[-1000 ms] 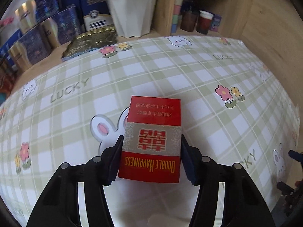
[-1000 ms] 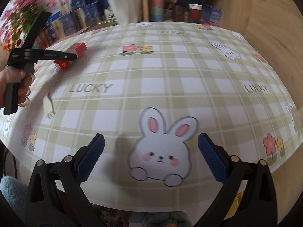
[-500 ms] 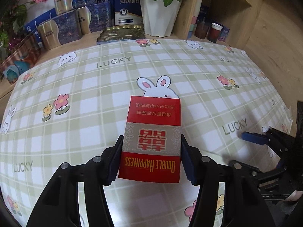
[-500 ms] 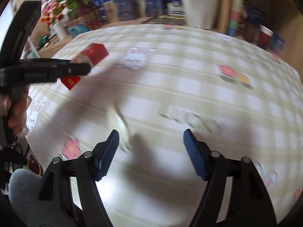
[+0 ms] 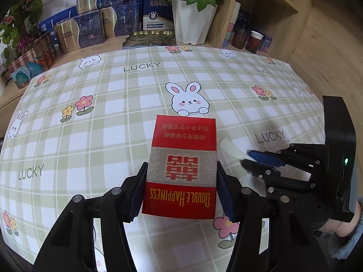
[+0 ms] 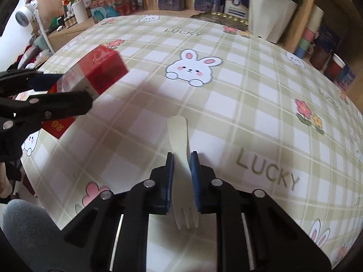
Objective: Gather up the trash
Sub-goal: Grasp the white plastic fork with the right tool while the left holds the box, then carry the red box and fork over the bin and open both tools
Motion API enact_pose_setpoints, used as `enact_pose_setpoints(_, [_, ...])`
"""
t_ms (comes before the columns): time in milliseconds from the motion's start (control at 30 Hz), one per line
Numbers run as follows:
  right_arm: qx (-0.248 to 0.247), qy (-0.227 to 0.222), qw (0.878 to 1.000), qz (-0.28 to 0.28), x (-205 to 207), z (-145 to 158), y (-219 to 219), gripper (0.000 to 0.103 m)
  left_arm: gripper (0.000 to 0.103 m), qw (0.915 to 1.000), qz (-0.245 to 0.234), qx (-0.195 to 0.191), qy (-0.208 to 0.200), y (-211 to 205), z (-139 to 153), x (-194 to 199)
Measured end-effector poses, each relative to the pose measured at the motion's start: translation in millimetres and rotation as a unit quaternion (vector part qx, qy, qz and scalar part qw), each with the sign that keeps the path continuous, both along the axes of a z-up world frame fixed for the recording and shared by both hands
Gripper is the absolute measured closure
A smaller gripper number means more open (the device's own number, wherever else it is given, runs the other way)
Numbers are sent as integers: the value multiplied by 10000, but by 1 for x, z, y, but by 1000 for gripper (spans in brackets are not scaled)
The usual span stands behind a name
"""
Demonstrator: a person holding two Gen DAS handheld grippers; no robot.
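Observation:
My left gripper is shut on a red "Double Happiness" cigarette pack and holds it above the checked tablecloth. The pack also shows at the left of the right wrist view. My right gripper has closed its blue pads on a pale wooden fork, tines pointing back toward the camera. In the left wrist view the right gripper sits just right of the pack, with the fork's handle sticking out.
At the table's far edge stand a white flowerpot, a gold tin, several blue and gold boxes and cups on a wooden shelf. More flowers and bottles stand at far left.
My left gripper has lifted and pulled back with the pack. My right gripper has swung left over the table and closed on the wooden fork beside the pack.

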State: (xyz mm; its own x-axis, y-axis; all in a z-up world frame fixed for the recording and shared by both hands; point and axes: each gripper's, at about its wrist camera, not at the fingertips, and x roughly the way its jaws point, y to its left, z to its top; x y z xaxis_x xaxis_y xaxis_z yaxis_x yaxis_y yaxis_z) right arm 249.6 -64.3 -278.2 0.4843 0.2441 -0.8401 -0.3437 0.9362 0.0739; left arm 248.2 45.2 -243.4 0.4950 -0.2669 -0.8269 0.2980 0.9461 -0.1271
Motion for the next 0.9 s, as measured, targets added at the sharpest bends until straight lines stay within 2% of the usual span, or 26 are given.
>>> enact_pose_setpoints(100, [369,-103,9987,-333,-17,8,-25,85,48,10000,6,-94,-9,-3,3,-12])
enact_pose_setpoints(467, [923,-300,9914,-878,-95,27,-81,85,48,9993,-132,-361,34,-29,14,-77])
enact_pose_setpoints(700, [1079,-533,9882,-949,-155,42,-97,85,48,9993,-286,-251,45,-47,14,-127])
enact_pose_setpoints(900, [1120,-741,9873,-852,-204,51,-104,85,48,9988,-416,-198,185,-62,-1,-170])
